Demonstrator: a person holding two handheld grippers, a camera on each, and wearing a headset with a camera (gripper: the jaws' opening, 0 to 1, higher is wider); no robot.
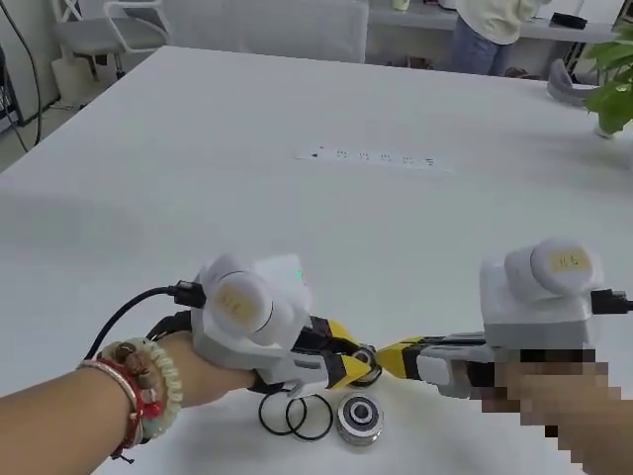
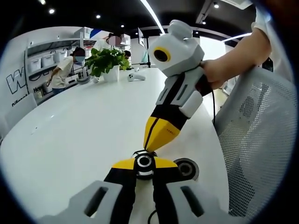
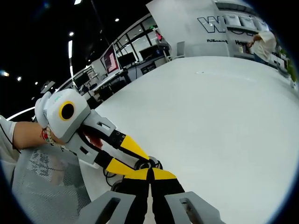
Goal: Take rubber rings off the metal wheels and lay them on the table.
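My left gripper (image 1: pixel 356 364) is shut on a small metal wheel (image 1: pixel 365 357) just above the white table (image 1: pixel 297 198); the left gripper view shows that wheel (image 2: pixel 144 161) clamped between the yellow jaws. My right gripper (image 1: pixel 389 358) comes in from the right, its tips (image 2: pixel 151 148) shut on the black rubber ring at the wheel's rim. In the right gripper view its jaws (image 3: pixel 149 171) meet the wheel (image 3: pixel 145 164). Two loose rubber rings (image 1: pixel 297 414) and a second wheel (image 1: pixel 359 418) lie on the table below.
A flush socket strip (image 1: pixel 376 156) sits mid-table. A green plant (image 1: pixel 615 79) stands at the far right edge, an office chair (image 1: pixel 109 30) at the far left. A person (image 1: pixel 487 30) stands behind the table. A mesh chair (image 2: pixel 261 135) is close by.
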